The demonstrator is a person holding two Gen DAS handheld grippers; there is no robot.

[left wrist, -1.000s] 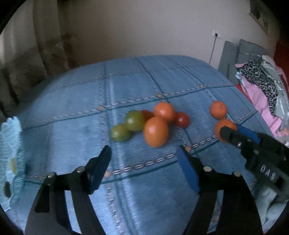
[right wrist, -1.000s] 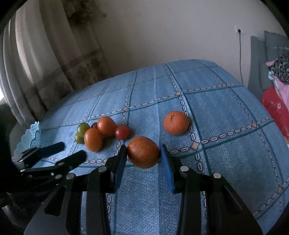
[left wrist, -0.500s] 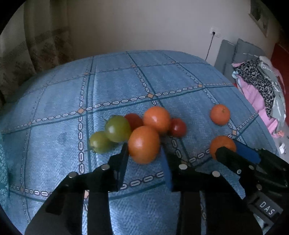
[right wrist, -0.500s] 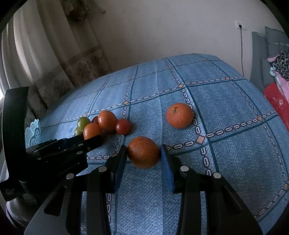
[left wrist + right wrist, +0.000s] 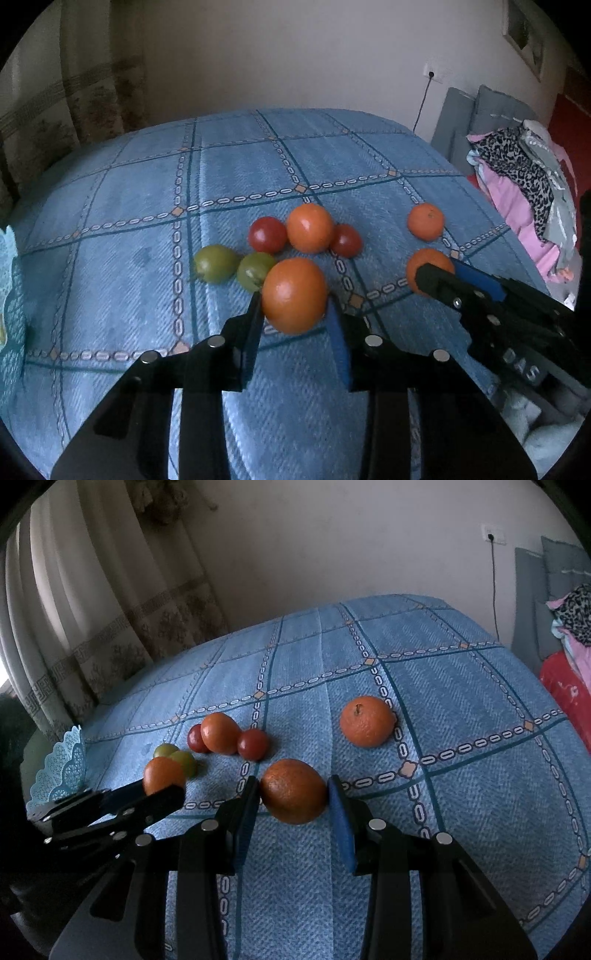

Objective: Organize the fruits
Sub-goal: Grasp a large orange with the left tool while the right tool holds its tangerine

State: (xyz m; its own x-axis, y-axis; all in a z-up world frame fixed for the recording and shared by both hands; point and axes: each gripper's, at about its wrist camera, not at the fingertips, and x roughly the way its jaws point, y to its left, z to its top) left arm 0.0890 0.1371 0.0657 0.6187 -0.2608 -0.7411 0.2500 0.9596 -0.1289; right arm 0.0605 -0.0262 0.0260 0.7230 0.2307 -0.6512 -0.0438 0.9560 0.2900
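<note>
Left wrist view: the left gripper [image 5: 295,314] is clamping an orange [image 5: 294,295] on the bed [image 5: 129,258]; the right gripper [image 5: 293,799] is gripping another orange [image 5: 293,791]. Farther off, tomatoes [image 5: 266,234] are clustering. Next probably calls for carrying both to the basket [image 5: 61,771].

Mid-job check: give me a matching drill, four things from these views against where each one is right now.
Things:
1. smooth orange
2. rough orange
3. stemmed orange
4. basket

Places:
A. lying alone on the cloth
B. between the left gripper's fingers
C. far left edge
D. between the right gripper's fingers

Pairs: 1-B, 2-D, 3-A, 4-C
</note>
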